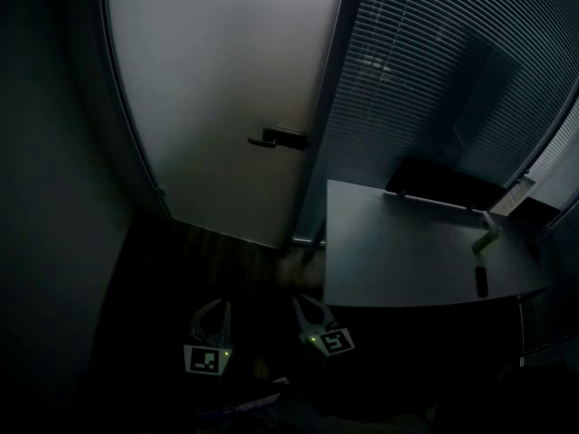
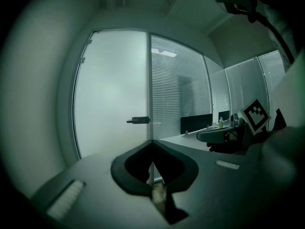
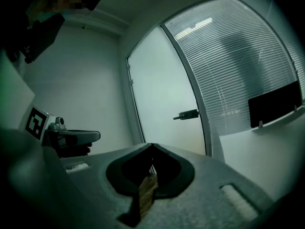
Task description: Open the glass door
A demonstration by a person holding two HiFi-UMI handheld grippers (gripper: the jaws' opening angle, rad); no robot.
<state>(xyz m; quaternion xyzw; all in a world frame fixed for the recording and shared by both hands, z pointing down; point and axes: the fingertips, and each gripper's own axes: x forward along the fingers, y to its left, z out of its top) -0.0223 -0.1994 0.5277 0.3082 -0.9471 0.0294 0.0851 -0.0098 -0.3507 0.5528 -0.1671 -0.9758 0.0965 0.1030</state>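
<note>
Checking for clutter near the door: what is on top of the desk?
On the desk: a dark panel along its back edge, a small pale bottle and a slim dark object. Its right end is too dark to read.

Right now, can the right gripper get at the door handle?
Probably yes, though not yet: the right gripper is well short of the door handle, jaws shut; the desk stands aside, leaving the way free.

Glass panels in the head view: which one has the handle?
The plain frosted door, left of the panel with blinds; a dark lever handle sits at its right edge.
</note>
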